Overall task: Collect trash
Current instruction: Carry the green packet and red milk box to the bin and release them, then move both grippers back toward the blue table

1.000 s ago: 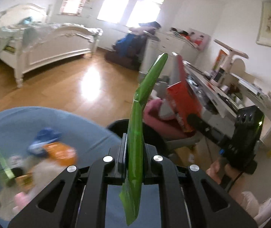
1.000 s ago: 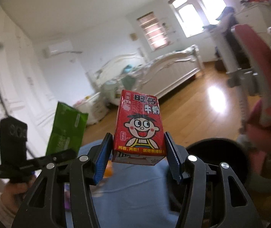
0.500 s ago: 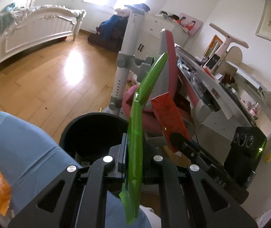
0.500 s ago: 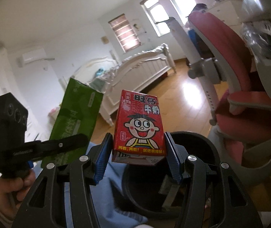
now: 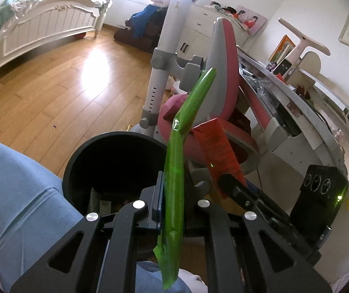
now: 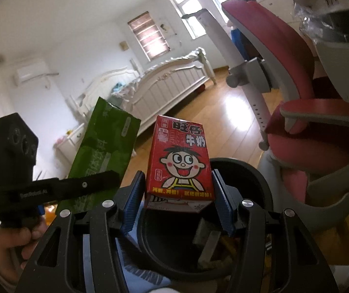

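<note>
While the left tongs (image 5: 172, 195) stay out of it by pinching a flat, glossy green wrapper (image 5: 177, 171) edge-on, the right tongs (image 6: 178, 202) clamp a stiff red milk carton (image 6: 178, 163) by its two side faces, upright, so it looks ready to drop cleanly. Both pieces of trash hang just above the round black bin (image 6: 255, 178), whose smooth plastic mouth opens beside a blue-covered tabletop (image 5: 15, 195) and a pink chair (image 6: 296, 134).

A white bed (image 5: 40, 26) stands beyond the pink chair (image 5: 223, 78).
</note>
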The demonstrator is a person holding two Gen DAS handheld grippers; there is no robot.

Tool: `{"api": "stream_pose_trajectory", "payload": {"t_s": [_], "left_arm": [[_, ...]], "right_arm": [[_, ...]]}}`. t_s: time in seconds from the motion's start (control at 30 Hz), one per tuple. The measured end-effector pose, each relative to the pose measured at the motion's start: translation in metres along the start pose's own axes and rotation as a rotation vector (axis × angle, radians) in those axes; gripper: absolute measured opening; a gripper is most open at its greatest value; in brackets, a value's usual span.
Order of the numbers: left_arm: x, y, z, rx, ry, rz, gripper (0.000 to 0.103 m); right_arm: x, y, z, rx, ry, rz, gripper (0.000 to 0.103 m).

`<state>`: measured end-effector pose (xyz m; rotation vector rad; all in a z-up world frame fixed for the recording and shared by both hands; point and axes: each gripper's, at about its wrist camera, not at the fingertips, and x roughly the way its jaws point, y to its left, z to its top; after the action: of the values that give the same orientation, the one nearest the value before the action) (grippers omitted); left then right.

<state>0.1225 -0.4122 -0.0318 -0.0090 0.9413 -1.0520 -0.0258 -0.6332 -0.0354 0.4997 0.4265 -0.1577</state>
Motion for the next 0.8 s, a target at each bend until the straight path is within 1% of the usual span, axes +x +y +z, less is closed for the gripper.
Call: {"api": "stream_pose_trajectory", "payload": {"t_s": [0.07, 0.13, 0.17, 0.2, 0.23, 0.27, 0.3, 0.37, 0.5, 0.57, 0.67, 0.8], "left_arm": [[0.002, 0.0, 0.002, -0.003, 0.001, 0.003, 0.012], [0.005, -0.002, 0.005, 0.005, 0.001, 0.029, 0.015], [0.007, -0.004, 0.007, 0.011, 0.009, 0.047, 0.028], [0.007, -0.005, 0.007, 0.014, 0.013, 0.069, 0.059], [0.004, -0.005, 0.008, 0.01, 0.002, 0.087, 0.076], [0.0, -0.005, 0.008, 0.006, -0.02, 0.087, 0.089], [-0.007, -0.005, 0.008, 0.009, -0.051, 0.078, 0.089], [-0.014, -0.005, 0.008, 0.016, -0.056, 0.088, 0.089], [-0.033, -0.001, 0.004, -0.004, -0.071, 0.095, 0.089], [-0.051, 0.003, 0.0, -0.013, -0.092, 0.107, 0.089], [-0.079, 0.013, -0.009, -0.043, -0.13, 0.123, 0.089], [-0.122, 0.037, -0.024, -0.108, -0.18, 0.176, 0.089]], "right_arm": [[0.002, 0.0, 0.0, 0.005, 0.009, -0.001, 0.055], [0.009, -0.002, 0.0, 0.012, 0.034, -0.013, 0.056], [0.011, -0.002, 0.001, 0.013, 0.04, -0.018, 0.062], [0.012, -0.003, 0.001, 0.014, 0.041, -0.024, 0.074], [0.011, -0.004, 0.002, 0.013, 0.03, -0.029, 0.079], [0.01, -0.004, 0.002, 0.01, 0.023, -0.032, 0.081], [0.009, -0.004, 0.002, 0.004, 0.022, -0.038, 0.081], [0.009, -0.004, 0.002, 0.0, 0.03, -0.048, 0.081], [0.01, 0.0, -0.002, 0.003, 0.048, -0.039, 0.081], [0.009, 0.006, -0.003, -0.009, 0.055, -0.031, 0.081], [0.012, 0.023, -0.006, -0.04, 0.083, -0.007, 0.081], [0.016, 0.051, -0.01, -0.078, 0.114, 0.035, 0.081]]}}
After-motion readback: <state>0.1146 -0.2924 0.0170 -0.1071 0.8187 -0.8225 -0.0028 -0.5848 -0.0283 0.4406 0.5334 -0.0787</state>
